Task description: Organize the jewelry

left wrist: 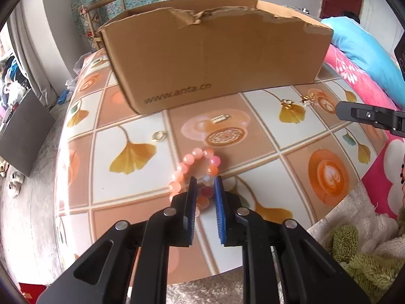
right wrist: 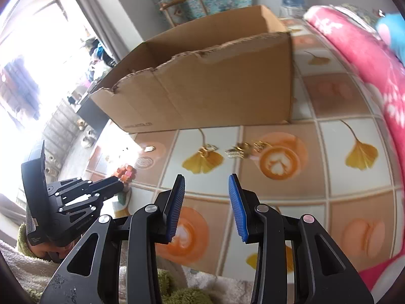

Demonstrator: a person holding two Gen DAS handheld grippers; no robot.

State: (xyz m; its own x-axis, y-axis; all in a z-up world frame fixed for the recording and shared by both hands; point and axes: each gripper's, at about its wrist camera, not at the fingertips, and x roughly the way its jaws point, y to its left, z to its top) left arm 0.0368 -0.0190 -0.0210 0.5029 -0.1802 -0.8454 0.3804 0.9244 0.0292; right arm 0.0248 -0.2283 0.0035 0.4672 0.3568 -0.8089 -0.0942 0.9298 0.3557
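The left tongs (left wrist: 205, 181) reach down over the patterned worktop (left wrist: 265, 136) with their blue pads drawn nearly together around the near side of a pink and orange bead bracelet (left wrist: 196, 163). A bead or two sits between the pads, though I cannot tell whether they press on it. The rest of the loop lies flat on the worktop beyond the tips.

Further back a gold ring (left wrist: 158, 136) lies alone, and a small gold clasp piece (left wrist: 220, 119) rests near the front wall of the open cardboard box (left wrist: 215, 58). More gold pieces (right wrist: 243, 150) cluster just beside a gold earring (right wrist: 208, 150) on a ginkgo-leaf tile.

The right tongs (right wrist: 206, 177) hover above the worktop, partly open, nothing between their pads, well apart from the bracelet.
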